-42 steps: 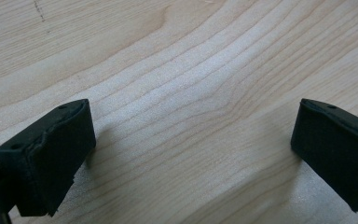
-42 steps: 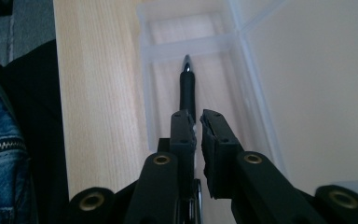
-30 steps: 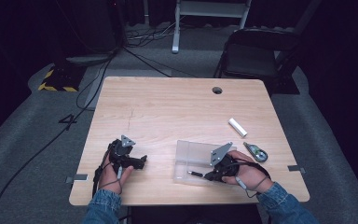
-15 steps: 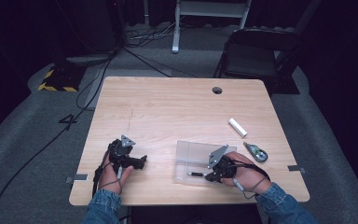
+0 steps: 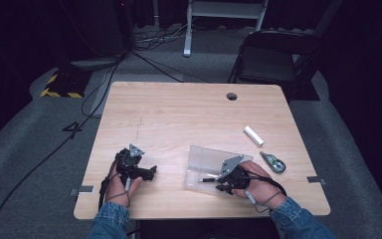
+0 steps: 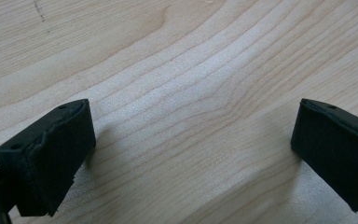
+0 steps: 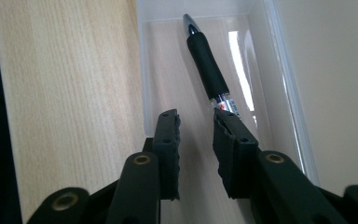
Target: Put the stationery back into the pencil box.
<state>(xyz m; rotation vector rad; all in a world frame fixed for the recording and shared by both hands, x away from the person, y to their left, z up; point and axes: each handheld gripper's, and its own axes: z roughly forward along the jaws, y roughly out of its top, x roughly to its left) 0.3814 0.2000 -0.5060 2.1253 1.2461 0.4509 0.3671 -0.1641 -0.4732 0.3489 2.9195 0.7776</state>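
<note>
Clear plastic tray (image 5: pixel 199 158), shallow, lying on the wooden table (image 5: pixel 189 114) at the person's right front; one long compartment seen in the right gripper view (image 7: pixel 279 88), holding a single pen (image 7: pixel 208 65)

Pen: black grip, silver tip, clear barrel; its long axis runs away from the right gripper (image 7: pixel 196 119), tip at the far end wall of the compartment, rear end at the gripper's right-hand pad and hidden behind it. In the high view the pen (image 5: pixel 208 179) lies along the near edge of the tray.

Right gripper (image 5: pixel 221 185): jaws have just been opening and stand a little apart, gap bare between them; the pen sits just off that gap (whether the pad touches the barrel cannot be told). Judged released into the tray, and the nearer tool by far.

Left gripper (image 5: pixel 149 173): well apart from the tray, jaws wide (image 6: pixel 191 154), nothing but table grain between them.

Outside the tray, to the right: white cylinder (image 5: pixel 253 135); small grey-green correction-tape-like item (image 5: pixel 273 163)
</note>
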